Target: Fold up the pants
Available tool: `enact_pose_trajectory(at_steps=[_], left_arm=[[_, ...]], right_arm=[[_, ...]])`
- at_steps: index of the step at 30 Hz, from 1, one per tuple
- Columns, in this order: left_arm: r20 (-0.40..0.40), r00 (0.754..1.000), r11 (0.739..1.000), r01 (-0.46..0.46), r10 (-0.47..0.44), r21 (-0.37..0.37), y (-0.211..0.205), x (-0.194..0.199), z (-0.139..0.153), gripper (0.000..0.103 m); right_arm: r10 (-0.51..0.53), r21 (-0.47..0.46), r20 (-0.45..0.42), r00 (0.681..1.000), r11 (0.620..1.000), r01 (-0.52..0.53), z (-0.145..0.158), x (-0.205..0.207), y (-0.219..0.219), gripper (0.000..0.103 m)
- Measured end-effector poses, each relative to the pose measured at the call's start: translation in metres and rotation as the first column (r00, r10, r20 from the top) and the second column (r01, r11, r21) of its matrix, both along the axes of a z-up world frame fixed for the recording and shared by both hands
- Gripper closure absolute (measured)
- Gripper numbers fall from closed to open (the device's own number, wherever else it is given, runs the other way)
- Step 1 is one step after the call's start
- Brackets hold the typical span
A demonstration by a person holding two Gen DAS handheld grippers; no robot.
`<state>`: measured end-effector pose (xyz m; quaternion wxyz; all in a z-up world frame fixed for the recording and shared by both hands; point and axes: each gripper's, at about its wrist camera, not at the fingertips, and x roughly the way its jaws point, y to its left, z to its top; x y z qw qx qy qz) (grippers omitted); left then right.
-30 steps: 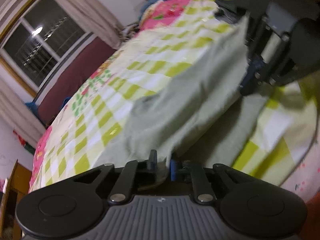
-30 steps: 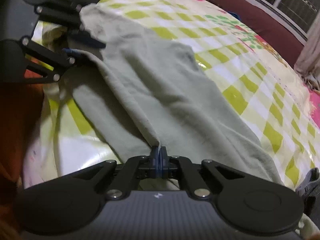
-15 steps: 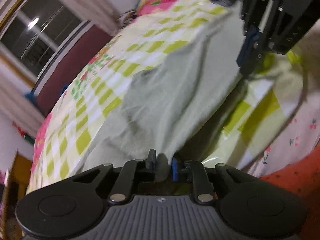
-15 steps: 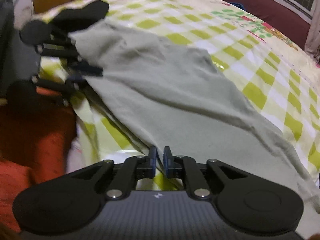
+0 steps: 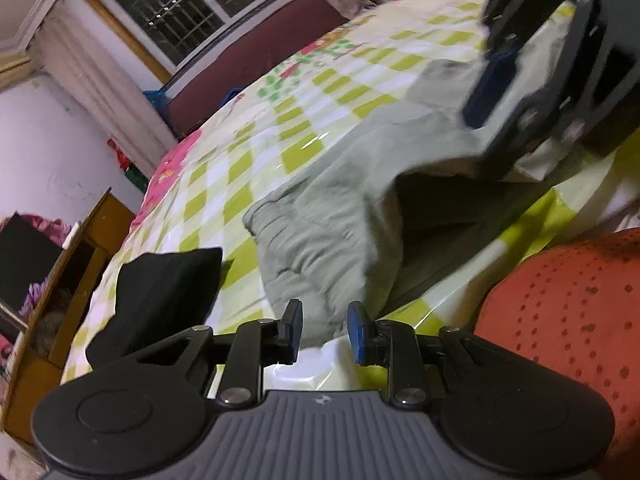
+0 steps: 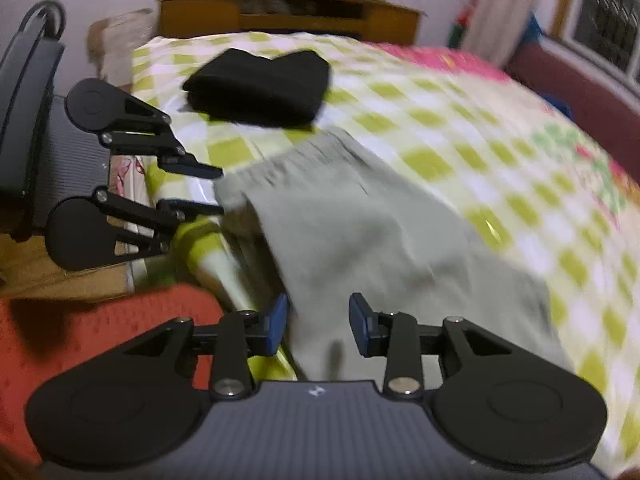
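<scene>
**On the bed edge: both hand-held grippers wide, pants lying loose**

On the bed (image 5: 360, 92), with its green-and-white checked cover, the grey-green pants (image 5: 328, 216) lie folded over near the front edge, waistband end toward the left.

The left hand-held gripper (image 5: 325, 332) is level and low at the waistband corner, jaws spread wide, cloth between them but not pinched. From the right wrist view it (image 6: 208, 190) points in sideways at the pants' (image 6: 360, 232) left edge.

The right hand-held gripper (image 6: 318, 322) sits low over the near end of the pants, jaws also wide apart, gripping nothing.

A folded black garment (image 6: 260, 88) lies farther back on the bed, apart from the pants. No legible writing shows.
</scene>
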<state>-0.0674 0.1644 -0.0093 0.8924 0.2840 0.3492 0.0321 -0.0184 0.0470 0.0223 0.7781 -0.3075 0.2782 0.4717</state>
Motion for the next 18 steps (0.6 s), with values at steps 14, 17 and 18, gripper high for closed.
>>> enact_pose_trajectory(at_steps=[14,17,18], left_arm=[[0.117,0.987,0.992,0.12,-0.115,-0.04,-0.012,0.001,-0.002,0.045],[0.168,0.982,0.994,0.077,-0.089,0.08,-0.015,0.016,-0.01,0.044],[0.174,0.982,0.995,0.055,-0.07,0.088,-0.01,0.022,-0.01,0.047]], right_arm=[[-0.073,0.03,-0.022,0.997,0.997,0.074,0.011,0.035,0.055,0.1],[-0.105,0.077,-0.11,0.988,0.991,0.113,0.023,0.044,0.048,0.1],[-0.103,0.086,-0.118,0.988,0.99,0.114,0.026,0.043,0.047,0.1]])
